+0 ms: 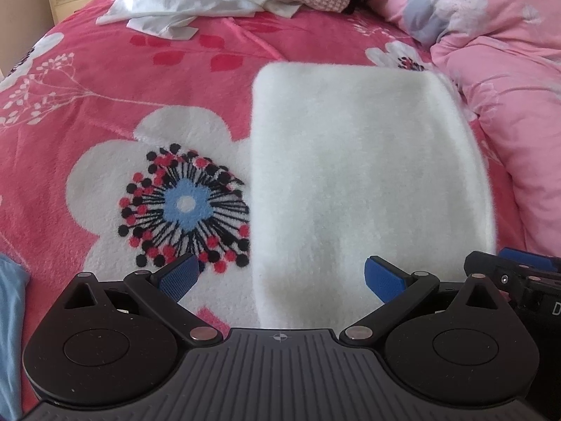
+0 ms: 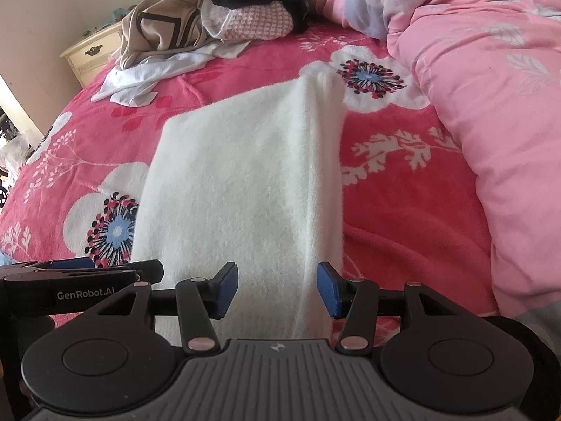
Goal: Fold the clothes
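While the white fleece garment [image 1: 364, 175] lies folded into a long strip down the middle of the bed, on the pink flowered blanket [image 1: 105, 80], both tongs hover at its near end with nothing in them: the left gripper [image 1: 280, 277] spread wide, the right gripper [image 2: 277, 289] narrower but parted. It looks soft, light and limp, so I would pinch it at the two near corners. "GenRobot.AI" shows on the left gripper's side in the right view.
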The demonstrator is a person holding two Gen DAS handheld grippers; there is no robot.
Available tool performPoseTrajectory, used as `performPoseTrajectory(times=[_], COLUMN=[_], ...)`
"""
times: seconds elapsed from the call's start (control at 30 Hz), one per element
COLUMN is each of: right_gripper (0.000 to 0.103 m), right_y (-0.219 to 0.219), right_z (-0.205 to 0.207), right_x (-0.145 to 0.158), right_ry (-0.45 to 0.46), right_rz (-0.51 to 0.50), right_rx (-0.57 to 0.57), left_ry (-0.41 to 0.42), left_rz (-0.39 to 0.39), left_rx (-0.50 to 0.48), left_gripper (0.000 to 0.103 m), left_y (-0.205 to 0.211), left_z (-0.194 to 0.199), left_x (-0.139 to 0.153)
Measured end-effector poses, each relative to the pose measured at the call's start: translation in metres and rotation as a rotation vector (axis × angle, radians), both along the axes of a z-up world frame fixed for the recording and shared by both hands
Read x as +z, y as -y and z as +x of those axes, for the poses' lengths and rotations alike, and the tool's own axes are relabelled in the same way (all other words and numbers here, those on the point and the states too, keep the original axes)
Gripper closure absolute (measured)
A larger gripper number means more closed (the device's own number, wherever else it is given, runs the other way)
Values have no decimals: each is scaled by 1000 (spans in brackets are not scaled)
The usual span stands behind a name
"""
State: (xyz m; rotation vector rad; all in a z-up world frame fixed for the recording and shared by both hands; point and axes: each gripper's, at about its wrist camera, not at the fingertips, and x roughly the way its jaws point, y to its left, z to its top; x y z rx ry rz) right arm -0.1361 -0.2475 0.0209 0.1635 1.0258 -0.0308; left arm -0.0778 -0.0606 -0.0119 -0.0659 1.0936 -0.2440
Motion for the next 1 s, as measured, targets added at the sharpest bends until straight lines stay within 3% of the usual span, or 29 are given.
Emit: performPoseTrajectory(times=[1.0], right_gripper=[50], right_y=[2], right_z=[2], right_x=[-3], right_ry=[-7], right_rz=[8], right_rx=[0], left_ry=[11], left_rz=[38], left_rx=[-24], left_gripper=[1], left_y=[6], left_z=[-2], left_x=[-3])
